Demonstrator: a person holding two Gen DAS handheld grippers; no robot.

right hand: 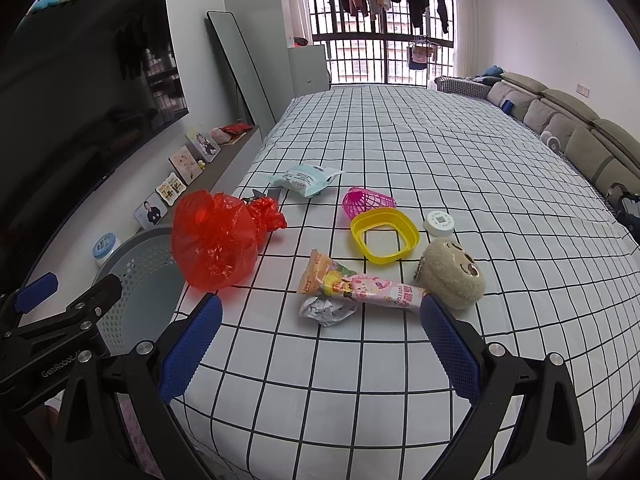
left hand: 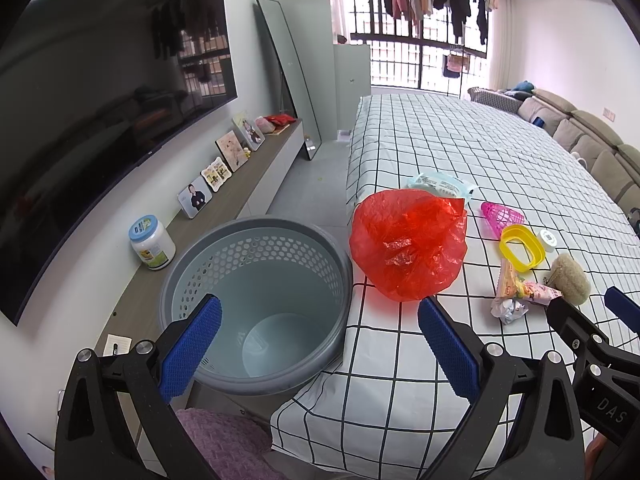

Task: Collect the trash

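Observation:
A red plastic bag lies at the table's left edge, also in the right wrist view. A grey perforated bin stands empty beside the table. A crumpled paper ball, snack wrappers and a pale blue packet lie on the checked cloth. My left gripper is open, over the bin's right rim and table edge. My right gripper is open and empty, just short of the paper ball.
A yellow ring-shaped lid, a pink mesh cone, a white round cap and a beige plush toy lie on the table. A shelf with photo frames and a jar runs along the left wall. A sofa stands right.

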